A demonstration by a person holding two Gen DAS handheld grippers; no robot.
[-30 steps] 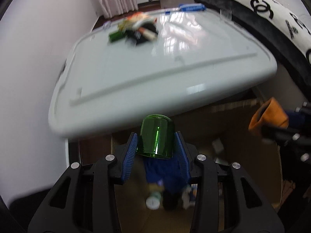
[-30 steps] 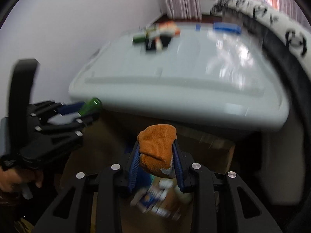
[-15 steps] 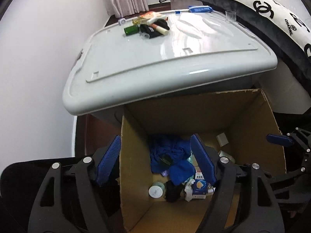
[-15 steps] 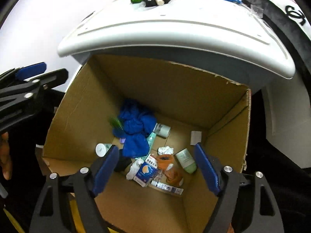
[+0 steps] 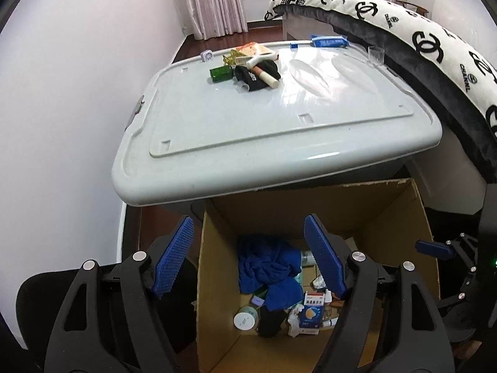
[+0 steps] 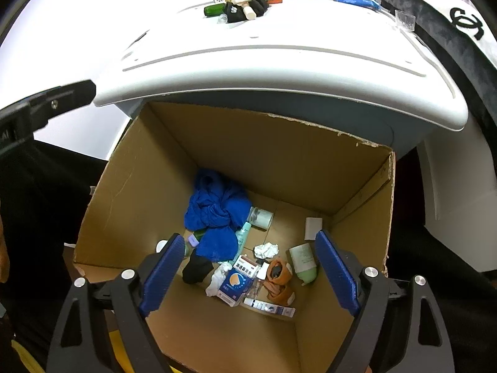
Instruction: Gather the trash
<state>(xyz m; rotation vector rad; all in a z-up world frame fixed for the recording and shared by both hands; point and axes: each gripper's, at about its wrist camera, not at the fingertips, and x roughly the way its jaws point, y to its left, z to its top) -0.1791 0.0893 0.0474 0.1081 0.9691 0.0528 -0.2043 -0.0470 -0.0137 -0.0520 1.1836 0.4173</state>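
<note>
An open cardboard box (image 5: 217, 267) (image 6: 130, 186) stands on the floor below a grey plastic lid (image 5: 279, 118) (image 6: 279, 62). It holds a blue cloth (image 6: 214, 214), an orange sock (image 6: 279, 279), a medicine carton (image 6: 237, 283) and other bits. My left gripper (image 5: 250, 256) is open and empty above the box's left wall. My right gripper (image 6: 248, 275) is open and empty above the box's front. More trash lies at the lid's far end: a green bottle (image 5: 221, 72) (image 6: 214, 9), a black sock (image 5: 254, 76) and a beige tube (image 5: 265, 76).
A white wall is at the left. A black and white patterned cushion (image 5: 419, 40) runs along the right of the lid. A blue packet (image 5: 329, 42) and a small clear cup (image 5: 376, 53) sit at the lid's far right edge. Curtains hang at the back.
Both grippers have opened. The green bottle left my left gripper and the orange sock left my right gripper; the sock now lies in the box. Both grippers rose slightly.
</note>
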